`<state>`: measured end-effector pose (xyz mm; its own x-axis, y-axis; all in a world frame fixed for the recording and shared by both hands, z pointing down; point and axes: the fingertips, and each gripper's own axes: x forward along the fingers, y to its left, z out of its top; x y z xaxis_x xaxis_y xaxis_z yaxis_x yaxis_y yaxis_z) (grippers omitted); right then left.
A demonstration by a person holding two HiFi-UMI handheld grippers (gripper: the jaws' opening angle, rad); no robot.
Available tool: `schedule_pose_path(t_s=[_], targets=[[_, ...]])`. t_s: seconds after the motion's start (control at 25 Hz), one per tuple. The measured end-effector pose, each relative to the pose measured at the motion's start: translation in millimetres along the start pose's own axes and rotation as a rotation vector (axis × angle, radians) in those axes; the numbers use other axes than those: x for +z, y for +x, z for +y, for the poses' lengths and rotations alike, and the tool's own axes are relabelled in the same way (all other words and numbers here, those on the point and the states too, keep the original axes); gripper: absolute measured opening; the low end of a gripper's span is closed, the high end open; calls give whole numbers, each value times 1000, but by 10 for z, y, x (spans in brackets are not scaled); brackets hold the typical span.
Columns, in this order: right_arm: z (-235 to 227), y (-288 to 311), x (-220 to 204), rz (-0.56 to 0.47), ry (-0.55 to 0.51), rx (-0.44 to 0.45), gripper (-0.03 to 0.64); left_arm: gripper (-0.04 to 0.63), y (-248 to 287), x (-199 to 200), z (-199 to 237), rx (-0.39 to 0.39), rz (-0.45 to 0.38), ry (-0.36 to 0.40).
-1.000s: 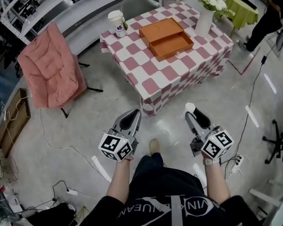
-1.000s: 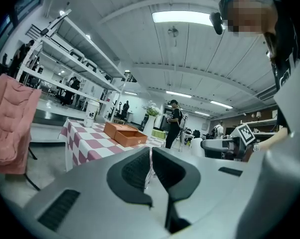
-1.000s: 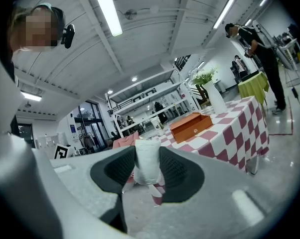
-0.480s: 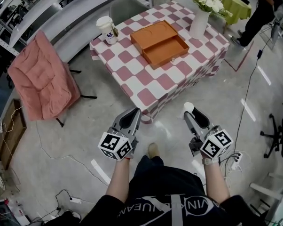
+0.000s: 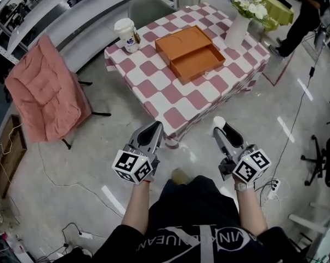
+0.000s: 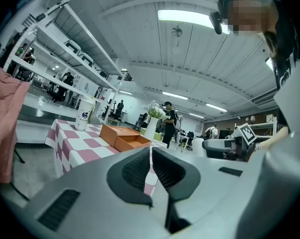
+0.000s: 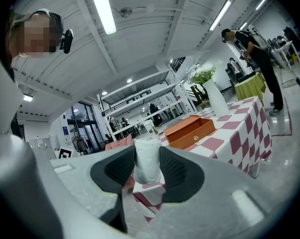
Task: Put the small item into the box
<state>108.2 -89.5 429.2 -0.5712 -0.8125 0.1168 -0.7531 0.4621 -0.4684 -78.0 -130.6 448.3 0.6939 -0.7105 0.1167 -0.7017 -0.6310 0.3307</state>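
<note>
Right gripper (image 5: 220,129) is clamped on the small white item (image 7: 147,161), apparently a cylinder. Its long axis is upright in the right gripper view, top end proud of the pads. It is held over the floor, well short of the orange box (image 5: 189,52) on the checked table (image 5: 170,89). Left gripper (image 5: 155,127) jaws are together, empty.

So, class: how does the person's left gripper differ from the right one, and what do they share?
The right gripper is shut on a small white item; the left gripper is shut on nothing. From the head view, white shows at the right gripper's tip, none at the left gripper's. Both point towards the checked table.
</note>
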Motion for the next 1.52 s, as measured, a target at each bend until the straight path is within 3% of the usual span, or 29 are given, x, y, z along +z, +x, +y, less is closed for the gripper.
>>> schedule_pose_path(t_s=[0.4, 1.52], targets=[[-43, 176, -129, 30, 39, 9, 160, 20, -49, -204, 162, 28, 23, -43], [-709, 1455, 430, 50, 35, 82, 160, 20, 1048, 262, 821, -4, 29, -14]])
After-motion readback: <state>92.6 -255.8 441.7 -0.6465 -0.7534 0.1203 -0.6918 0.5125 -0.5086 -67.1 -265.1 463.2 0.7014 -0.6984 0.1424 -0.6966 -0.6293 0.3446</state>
